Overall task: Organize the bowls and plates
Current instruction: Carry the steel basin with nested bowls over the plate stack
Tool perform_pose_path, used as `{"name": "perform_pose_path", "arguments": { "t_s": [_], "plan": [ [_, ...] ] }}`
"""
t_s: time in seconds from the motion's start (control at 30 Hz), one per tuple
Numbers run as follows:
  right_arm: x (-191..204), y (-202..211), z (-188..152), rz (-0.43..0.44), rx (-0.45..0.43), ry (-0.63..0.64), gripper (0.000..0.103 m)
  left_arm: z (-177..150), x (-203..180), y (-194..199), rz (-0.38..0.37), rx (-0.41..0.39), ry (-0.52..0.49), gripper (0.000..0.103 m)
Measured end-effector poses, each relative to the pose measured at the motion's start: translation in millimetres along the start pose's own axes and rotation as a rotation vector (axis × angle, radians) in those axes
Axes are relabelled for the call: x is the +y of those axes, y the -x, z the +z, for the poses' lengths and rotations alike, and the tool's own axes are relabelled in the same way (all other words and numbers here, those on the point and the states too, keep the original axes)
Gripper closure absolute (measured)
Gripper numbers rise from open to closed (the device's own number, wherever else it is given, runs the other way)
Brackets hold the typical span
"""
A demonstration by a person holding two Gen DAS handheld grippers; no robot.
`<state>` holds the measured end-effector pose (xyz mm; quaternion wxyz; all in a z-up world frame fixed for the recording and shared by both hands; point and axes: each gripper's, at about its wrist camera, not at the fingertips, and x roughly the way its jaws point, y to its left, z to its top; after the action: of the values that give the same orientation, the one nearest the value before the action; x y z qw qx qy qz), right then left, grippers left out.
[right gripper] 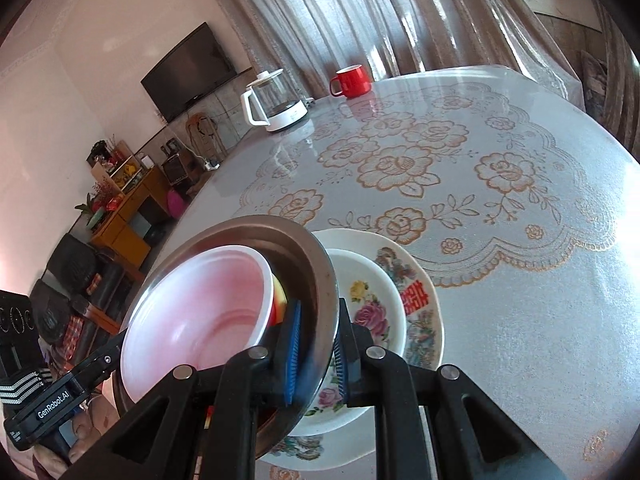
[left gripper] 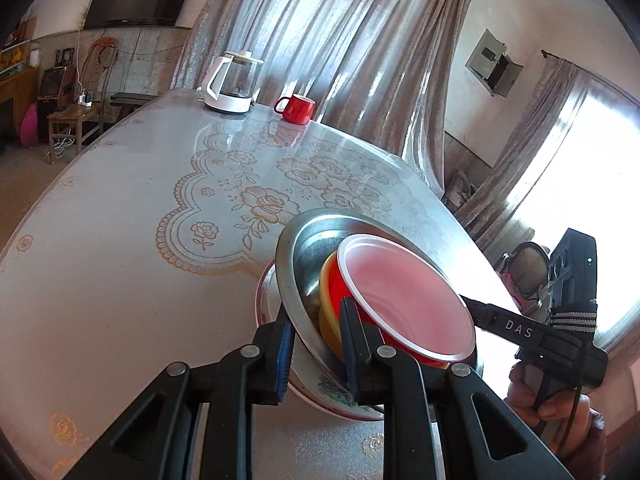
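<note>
A steel bowl [left gripper: 308,248] [right gripper: 288,248] carries a yellow bowl [left gripper: 328,280] [right gripper: 279,296] and, nested in that, a red plastic bowl [left gripper: 404,304] [right gripper: 208,304] with a pale pink inside. My left gripper [left gripper: 316,356] [right gripper: 116,354] is shut on the steel bowl's rim on one side. On the opposite side my right gripper [right gripper: 316,360] [left gripper: 466,302] is shut on the same rim. Just beneath lie a small flowered dish [right gripper: 372,292] inside a larger flowered plate [right gripper: 420,304] [left gripper: 332,394]. I cannot tell whether the steel bowl touches them.
The table [left gripper: 120,220] [right gripper: 520,320] has a glossy cloth with gold roses. A white-and-glass kettle [left gripper: 232,84] [right gripper: 276,100] and a red mug [left gripper: 298,109] [right gripper: 354,80] stand at its far edge by the curtain. A wooden chair [left gripper: 76,116] stands beyond the left side.
</note>
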<state>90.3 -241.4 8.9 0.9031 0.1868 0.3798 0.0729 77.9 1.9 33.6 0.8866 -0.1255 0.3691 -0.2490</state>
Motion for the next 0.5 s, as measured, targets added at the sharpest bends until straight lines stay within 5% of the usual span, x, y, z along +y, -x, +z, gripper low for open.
{"name": "perform_pose_path", "arguments": {
  "t_s": [0.5],
  "plan": [
    [-35, -9, -3, -0.05, 0.007, -0.066, 0.087, -1, -7, -41, 0.021, 0.063, -0.025, 0.081]
  ]
}}
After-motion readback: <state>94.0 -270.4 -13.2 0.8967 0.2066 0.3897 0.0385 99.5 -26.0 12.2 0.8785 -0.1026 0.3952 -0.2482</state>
